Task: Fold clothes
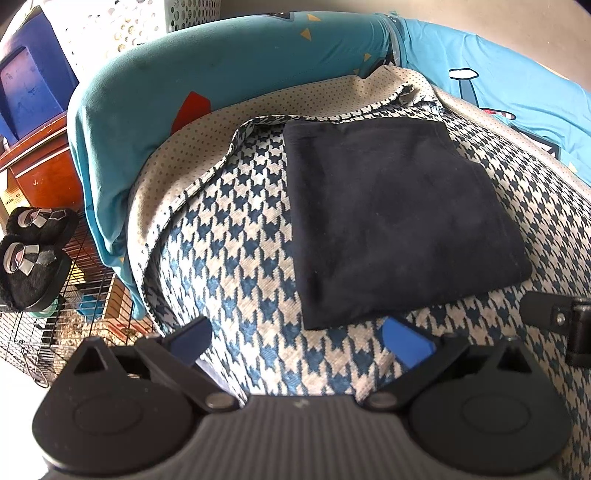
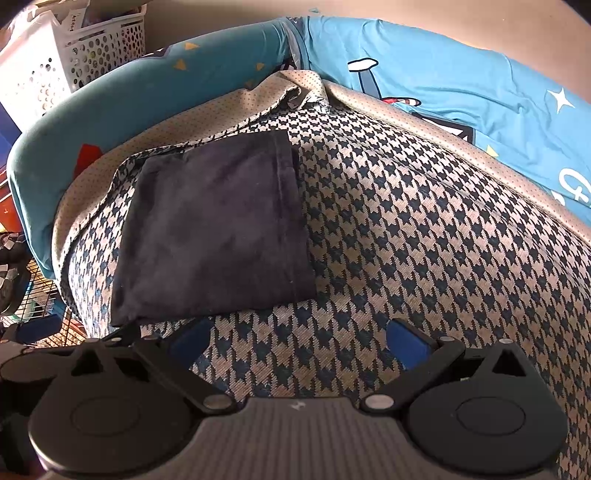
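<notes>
A dark navy garment (image 1: pixel 399 218) lies folded into a flat rectangle on the houndstooth blanket (image 1: pixel 251 236). It also shows in the right wrist view (image 2: pixel 214 229), left of centre. My left gripper (image 1: pixel 299 338) is open and empty, just in front of the garment's near edge. My right gripper (image 2: pixel 299 338) is open and empty, hovering over the blanket (image 2: pixel 424 236) to the right of the garment's near edge. Part of the right gripper (image 1: pixel 561 317) shows at the right edge of the left wrist view.
The blanket lies on a bed with a teal patterned sheet (image 1: pixel 229 70) (image 2: pixel 424 74). A white perforated basket (image 1: pixel 122 22) (image 2: pixel 70 55) stands behind the bed. Black slippers (image 1: pixel 33 254) sit on a wire cage (image 1: pixel 74 317) at the left, beside wooden furniture (image 1: pixel 40 166).
</notes>
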Motion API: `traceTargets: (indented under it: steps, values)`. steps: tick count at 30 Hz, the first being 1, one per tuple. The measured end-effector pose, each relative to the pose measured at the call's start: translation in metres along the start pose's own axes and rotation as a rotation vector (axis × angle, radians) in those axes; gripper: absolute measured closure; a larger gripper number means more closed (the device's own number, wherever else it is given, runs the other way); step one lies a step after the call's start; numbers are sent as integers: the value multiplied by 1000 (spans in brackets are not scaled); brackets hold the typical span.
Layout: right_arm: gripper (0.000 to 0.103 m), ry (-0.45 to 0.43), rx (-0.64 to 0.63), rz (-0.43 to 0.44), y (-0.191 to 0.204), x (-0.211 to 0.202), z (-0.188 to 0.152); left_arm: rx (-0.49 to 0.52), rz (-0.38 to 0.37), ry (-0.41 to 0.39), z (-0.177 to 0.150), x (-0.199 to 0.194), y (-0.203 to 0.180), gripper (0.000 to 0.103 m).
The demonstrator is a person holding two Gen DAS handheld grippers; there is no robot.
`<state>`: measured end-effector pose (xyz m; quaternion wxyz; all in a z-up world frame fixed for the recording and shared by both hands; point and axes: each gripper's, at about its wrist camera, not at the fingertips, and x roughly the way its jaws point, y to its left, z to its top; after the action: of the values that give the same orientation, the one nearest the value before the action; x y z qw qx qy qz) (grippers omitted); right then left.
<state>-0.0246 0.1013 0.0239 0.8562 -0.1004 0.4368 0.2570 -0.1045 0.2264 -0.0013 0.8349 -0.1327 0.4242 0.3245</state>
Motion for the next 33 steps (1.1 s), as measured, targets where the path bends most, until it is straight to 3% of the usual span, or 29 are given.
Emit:
traceTargets:
  steps: [33]
  values:
    - [0,4,-1,0,0,2,-1,-11,3,5,0,0,0,0]
